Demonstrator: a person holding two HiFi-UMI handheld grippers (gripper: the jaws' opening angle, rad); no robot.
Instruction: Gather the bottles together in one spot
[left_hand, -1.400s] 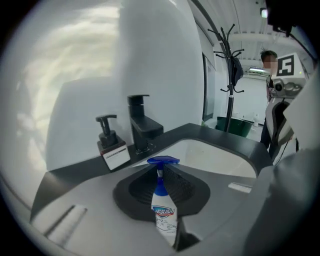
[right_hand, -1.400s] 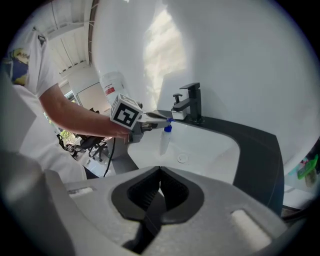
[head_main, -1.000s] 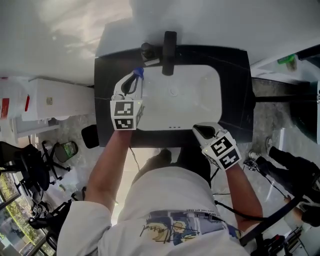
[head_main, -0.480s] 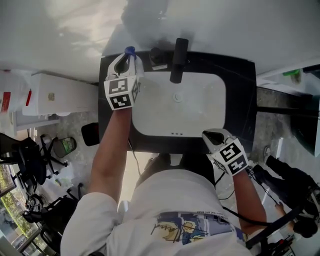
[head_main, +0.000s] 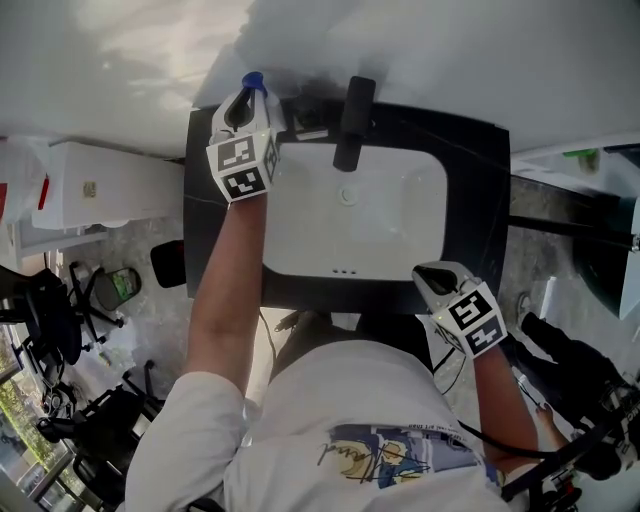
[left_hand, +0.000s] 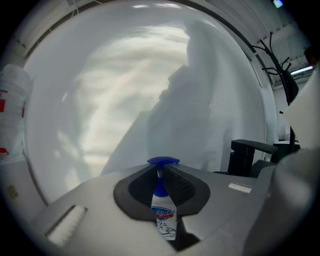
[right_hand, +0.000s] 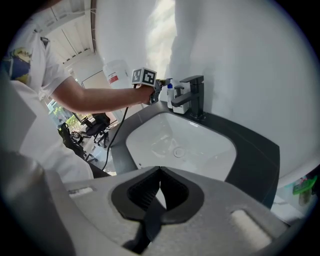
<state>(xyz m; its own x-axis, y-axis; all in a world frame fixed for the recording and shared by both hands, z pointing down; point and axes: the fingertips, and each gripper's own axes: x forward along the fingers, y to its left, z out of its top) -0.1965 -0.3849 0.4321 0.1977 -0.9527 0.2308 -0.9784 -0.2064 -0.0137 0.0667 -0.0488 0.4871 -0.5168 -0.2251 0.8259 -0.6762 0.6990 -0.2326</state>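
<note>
Mostly, the dark desk is taken up by a white basin, with a black tap at its far edge. In the head view, part of the desk's near edge is covered by the person's body. The left tool is seen at the far left corner of the desk, close to the wall and left of the tap. It is pinched on a small white bottle with a blue cap, which is gripped cap-up between the pads. The bottle's base is hidden by the tool, so whether it rests on the desk cannot be told. The right tool is seen at the desk's near right edge, pressed together with nothing between its pads.
</note>
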